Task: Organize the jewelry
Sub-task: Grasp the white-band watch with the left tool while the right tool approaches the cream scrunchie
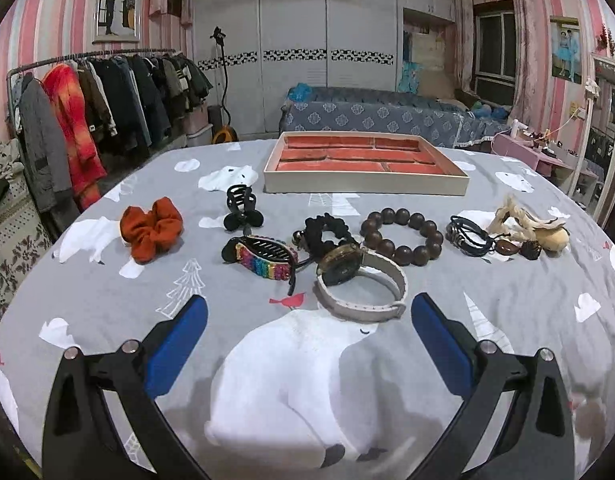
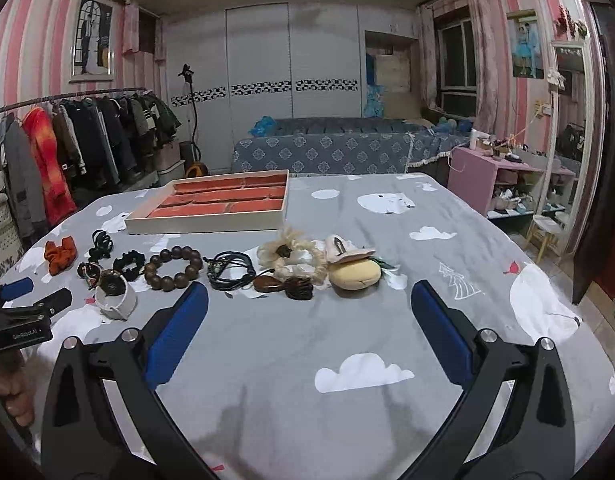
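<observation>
Barely started: tray (image 1: 365, 188) at 12 o'clock with nothing in it, watch (image 1: 359, 284), beads (image 1: 403, 236) and scrunchie (image 1: 151, 234) all loose on the bed (image 1: 107, 300). Left tongs (image 1: 309, 314) and right tongs (image 2: 309, 302) both spread wide, holding nothing.

Pink-striped walls (image 2: 23, 40), white wardrobe (image 2: 291, 88)

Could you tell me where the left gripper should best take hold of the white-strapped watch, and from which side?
Probably the near arc of the watch strap. It stands on edge as a closed loop, its dial tilted against the black scrunchie. The open left gripper sits just before it, so come from the near side, one finger inside the loop and one outside.
</observation>
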Demonstrator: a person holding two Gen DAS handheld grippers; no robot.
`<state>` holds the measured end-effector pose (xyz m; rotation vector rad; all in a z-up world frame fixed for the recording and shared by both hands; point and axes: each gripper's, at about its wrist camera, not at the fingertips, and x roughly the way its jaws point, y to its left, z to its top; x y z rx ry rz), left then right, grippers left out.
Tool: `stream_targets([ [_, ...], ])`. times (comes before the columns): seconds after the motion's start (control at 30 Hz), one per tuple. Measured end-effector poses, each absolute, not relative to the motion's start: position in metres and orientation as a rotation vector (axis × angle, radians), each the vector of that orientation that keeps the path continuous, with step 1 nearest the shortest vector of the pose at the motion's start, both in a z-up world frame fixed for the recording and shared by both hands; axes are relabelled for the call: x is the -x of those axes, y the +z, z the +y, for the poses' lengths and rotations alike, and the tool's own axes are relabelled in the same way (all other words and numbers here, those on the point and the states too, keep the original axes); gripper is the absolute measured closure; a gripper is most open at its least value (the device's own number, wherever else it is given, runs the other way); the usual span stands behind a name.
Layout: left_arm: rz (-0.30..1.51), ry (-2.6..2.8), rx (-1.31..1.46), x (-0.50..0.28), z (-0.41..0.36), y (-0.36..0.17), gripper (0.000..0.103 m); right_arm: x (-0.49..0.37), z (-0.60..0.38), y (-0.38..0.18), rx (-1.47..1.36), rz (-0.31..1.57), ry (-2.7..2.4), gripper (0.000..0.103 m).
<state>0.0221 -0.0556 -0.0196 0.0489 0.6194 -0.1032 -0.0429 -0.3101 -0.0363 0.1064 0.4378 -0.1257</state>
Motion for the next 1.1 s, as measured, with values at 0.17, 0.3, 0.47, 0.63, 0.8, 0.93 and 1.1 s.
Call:
stream_targets([
  [0.17,0.626,-0.102,-0.064,-0.035,-0.056,-0.023,0.005,0.033,-0.311,-0.041,-0.116,0.458,-0.119,0.004],
  [0.3,0.604,-0.116,-0.093,-0.043,-0.061,-0.02,0.007,0.023,-0.309,-0.04,-0.108,0.461,-0.102,0.004],
  [0.47,0.598,-0.16,-0.092,-0.056,-0.065,-0.019,0.007,0.011,-0.311,-0.038,-0.106,0.459,-0.098,0.004],
  [0.63,0.648,-0.178,-0.081,-0.072,-0.065,-0.03,0.018,-0.004,-0.314,-0.04,-0.142,0.483,-0.087,0.004],
  [0.8,0.697,-0.183,-0.107,-0.089,-0.069,-0.042,0.028,-0.015,-0.312,-0.043,-0.126,0.496,-0.081,0.004],
  [0.93,0.691,-0.211,-0.126,-0.098,-0.076,-0.042,0.031,-0.024,-0.311,-0.046,-0.125,0.507,-0.083,0.004],
  [1.1,0.765,-0.25,-0.119,-0.112,-0.079,-0.054,0.048,-0.034,-0.313,-0.049,-0.123,0.513,-0.084,0.004],
])
